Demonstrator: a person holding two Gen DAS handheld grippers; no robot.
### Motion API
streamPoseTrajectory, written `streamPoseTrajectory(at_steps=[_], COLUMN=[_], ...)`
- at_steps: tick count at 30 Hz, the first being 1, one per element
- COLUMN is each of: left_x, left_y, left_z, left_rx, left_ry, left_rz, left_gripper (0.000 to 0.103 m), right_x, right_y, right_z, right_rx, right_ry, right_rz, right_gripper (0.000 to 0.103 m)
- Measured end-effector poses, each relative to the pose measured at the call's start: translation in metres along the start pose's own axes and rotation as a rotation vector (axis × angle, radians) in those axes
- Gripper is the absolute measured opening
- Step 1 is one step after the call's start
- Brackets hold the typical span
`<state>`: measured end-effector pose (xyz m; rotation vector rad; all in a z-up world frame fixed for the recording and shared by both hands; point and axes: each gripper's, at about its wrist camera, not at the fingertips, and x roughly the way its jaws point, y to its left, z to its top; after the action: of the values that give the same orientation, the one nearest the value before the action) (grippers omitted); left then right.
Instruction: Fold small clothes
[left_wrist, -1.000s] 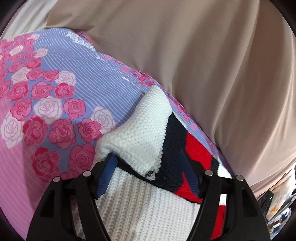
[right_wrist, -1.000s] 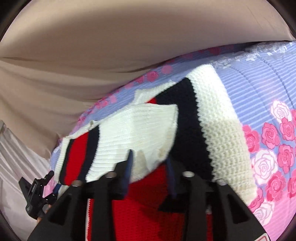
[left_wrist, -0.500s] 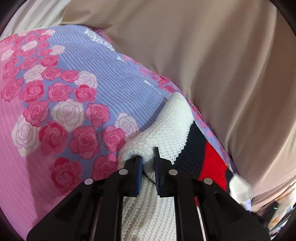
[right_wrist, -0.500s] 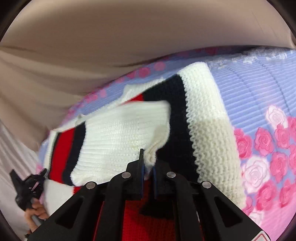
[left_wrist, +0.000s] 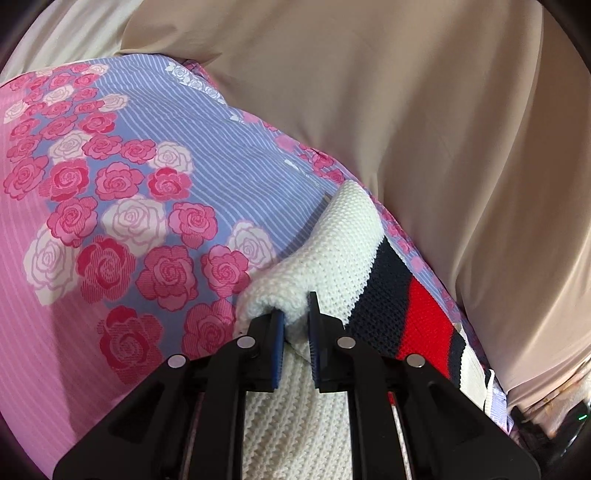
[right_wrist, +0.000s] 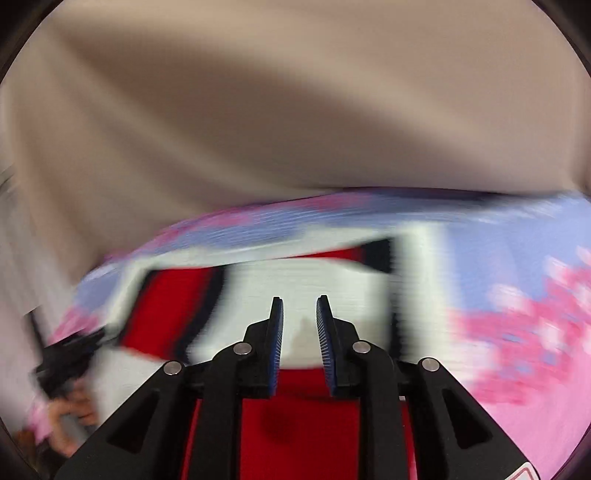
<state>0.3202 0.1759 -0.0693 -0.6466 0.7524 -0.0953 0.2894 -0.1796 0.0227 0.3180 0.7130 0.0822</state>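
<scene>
A: Since the last frame the right gripper has let go; it pinched the sweater's white flap then, and now its jaws stand narrowly apart with nothing between them; the right view is smeared, so it is moving fast.

B: And the left?

A: Left gripper is much as it was half a second ago: jaws narrow, clamped on a bunched white fold of the sweater; I'd say it holds that edge to carry it over in a fold while the right one backs off.

B: Where does the sweater lie?

A: On the sheet, rose-printed, near its far edge by the beige drape; in the left view the white knit runs out from between the jaws and beneath them, navy and red bands to the right.

B: From the right side?

A: Sweater lies ahead of and below the jaws, apart from the pads; red panel under the gripper, white flap beyond; left gripper and a hand blurred at far left.
</scene>
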Motion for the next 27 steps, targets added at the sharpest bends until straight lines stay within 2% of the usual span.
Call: streamPoseTrajectory(at_steps=[1,2,4,7,10,12,14,16,21,24,26,27], left_x=[0.000,0.000,-0.001,-0.002,-0.002,-0.002,-0.002,-0.002,-0.002,-0.002,-0.002,-0.002], left_y=[-0.001,-0.001,0.001,0.005,0.006,0.007,0.006,0.006,0.008,0.008,0.010,0.010], left_z=[0.000,0.000,0.000,-0.001,0.000,0.000,0.000,-0.001,-0.001,-0.001,-0.001,-0.001], left_rx=[0.003,0.004,-0.008,-0.020,-0.026,-0.027,-0.027,-0.027,-0.027,-0.028,-0.034,-0.033], left_ry=[-0.001,0.000,0.000,0.002,0.003,0.003,0.002,0.001,0.002,0.001,0.001,0.000], left_rz=[0.004,0.004,-0.009,-0.027,-0.040,-0.042,-0.041,-0.043,-0.045,-0.047,-0.053,-0.053], left_gripper=[0.012,0.012,0.012,0.012,0.012,0.012,0.012,0.012,0.012,0.012,0.012,0.012], right_x=[0.018,0.038,0.080,0.141,0.190,0.201,0.222,0.239,0.258,0.258,0.238,0.230], right_y=[0.027,0.051,0.090,0.134,0.168,0.175,0.193,0.191,0.189,0.194,0.194,0.193], right_z=[0.006,0.009,0.015,0.019,0.021,0.026,0.035,0.040,0.054,0.058,0.057,0.057], right_rx=[-0.050,-0.081,-0.116,-0.167,-0.192,-0.223,-0.239,-0.219,-0.141,-0.126,-0.141,-0.148], right_ry=[0.064,0.120,0.219,0.315,0.354,0.327,0.326,0.318,0.291,0.279,0.237,0.214], right_rz=[0.089,0.163,0.232,0.213,0.198,0.169,0.124,0.097,0.087,0.083,0.120,0.130], right_gripper=[0.030,0.030,0.030,0.028,0.027,0.027,0.021,0.014,0.009,0.010,0.014,0.022])
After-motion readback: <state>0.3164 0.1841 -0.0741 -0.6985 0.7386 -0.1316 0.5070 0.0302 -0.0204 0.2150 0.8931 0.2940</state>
